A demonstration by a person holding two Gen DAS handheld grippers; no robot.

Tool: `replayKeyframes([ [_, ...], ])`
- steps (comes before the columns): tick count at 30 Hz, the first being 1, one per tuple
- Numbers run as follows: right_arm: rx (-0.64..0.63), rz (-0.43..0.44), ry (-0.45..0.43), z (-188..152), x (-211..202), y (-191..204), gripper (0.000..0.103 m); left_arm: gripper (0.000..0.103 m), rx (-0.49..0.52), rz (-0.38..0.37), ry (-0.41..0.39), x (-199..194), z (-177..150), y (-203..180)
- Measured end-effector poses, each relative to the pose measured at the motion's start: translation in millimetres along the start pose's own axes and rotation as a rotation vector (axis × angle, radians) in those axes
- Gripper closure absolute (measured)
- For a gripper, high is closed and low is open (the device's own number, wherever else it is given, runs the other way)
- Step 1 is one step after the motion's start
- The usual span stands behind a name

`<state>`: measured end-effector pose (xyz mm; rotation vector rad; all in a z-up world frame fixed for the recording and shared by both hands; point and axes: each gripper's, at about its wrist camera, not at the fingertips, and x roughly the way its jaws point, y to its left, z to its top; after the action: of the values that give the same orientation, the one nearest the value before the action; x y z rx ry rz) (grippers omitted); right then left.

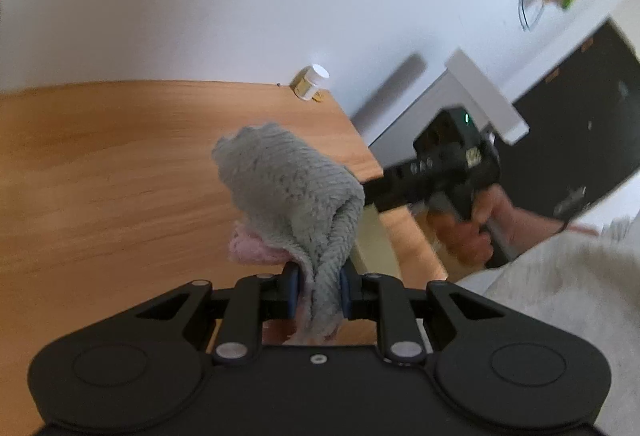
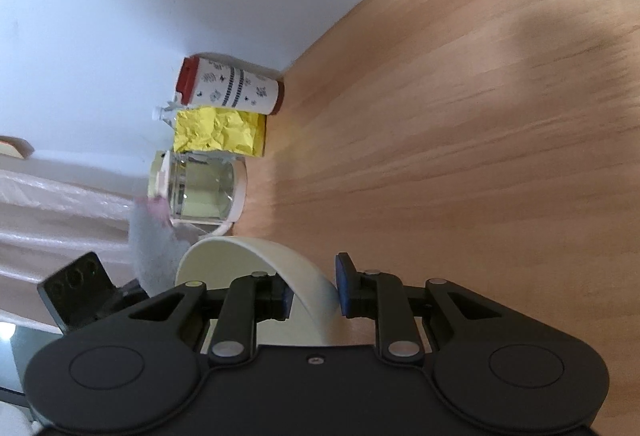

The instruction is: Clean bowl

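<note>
1. The left gripper [image 1: 318,294] is clamped on a grey cloth [image 1: 288,180] with a pink underside. The cloth stands bunched up ahead of its blue pads [image 1: 293,296], clear of the table [image 1: 100,176].

2. The right gripper [image 2: 312,290] has the bowl [image 2: 256,256] between its fingers. One pad sits inside the pale rim; the other pad [image 2: 343,286] stands a little off the outer wall. So the jaws are part-way in around the rim, and I cannot tell whether they truly pinch it or only bracket it.

3. The bowl is tipped on edge, its hollow turned to that gripper's left, where the cloth [image 2: 154,252] hangs just beside the rim. Whether they touch I cannot tell; both are blurred.

4. Seen from the left gripper, the right one [image 1: 440,164] and the hand [image 1: 476,232] holding it sit off to its right, past the table's edge. The cloth hides the bowl there.

5. Further out from the right gripper, by the wall, stand a glass jug [image 2: 200,192], yellow crumpled paper [image 2: 220,134] and a patterned cup [image 2: 232,88]. Beyond the left gripper a small jar [image 1: 310,82] sits at the table's far corner.

6. I judge this the wiping step: bowl presented, cloth at its mouth. It fits cloth going in or coming out. Any wiping calls for a steady bowl and cloth pressed around the inner wall.
</note>
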<state>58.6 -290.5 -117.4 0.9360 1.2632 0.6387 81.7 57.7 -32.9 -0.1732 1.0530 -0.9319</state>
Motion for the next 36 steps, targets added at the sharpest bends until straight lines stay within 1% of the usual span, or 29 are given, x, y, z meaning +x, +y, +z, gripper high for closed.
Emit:
replayKeyframes([
  [2,-0.005,0.01,-0.003,3.6,-2.1,1.1,0.077,0.084,0.058,0.016,0.025,-1.0,-1.1,-3.4],
  [5,-0.004,0.034,-0.009,9.7,-3.1,2.6,0.076,0.084,0.119,0.034,0.046,0.7,-2.3,-8.3],
  [8,-0.002,0.046,-0.014,14.3,-5.1,3.2,0.076,0.084,0.151,0.046,0.063,3.3,-5.3,-10.5],
  [15,0.02,0.101,-0.03,18.4,-8.2,3.6,0.075,0.084,0.194,0.069,0.108,13.1,-17.3,-15.4],
  [18,0.02,0.1,-0.033,18.9,-8.9,5.0,0.075,0.084,0.202,0.075,0.127,17.7,-18.7,-16.8],
  [22,0.048,0.121,-0.039,19.4,-9.1,1.7,0.075,0.084,0.206,0.078,0.156,30.6,-18.4,-18.9],
  [26,0.053,0.103,-0.036,18.7,-5.1,0.3,0.075,0.084,0.222,0.089,0.174,35.6,-19.3,-22.9],
  [36,0.048,0.119,-0.021,15.7,-7.8,-4.9,0.076,0.084,0.11,0.061,0.066,5.5,-13.1,-10.8],
])
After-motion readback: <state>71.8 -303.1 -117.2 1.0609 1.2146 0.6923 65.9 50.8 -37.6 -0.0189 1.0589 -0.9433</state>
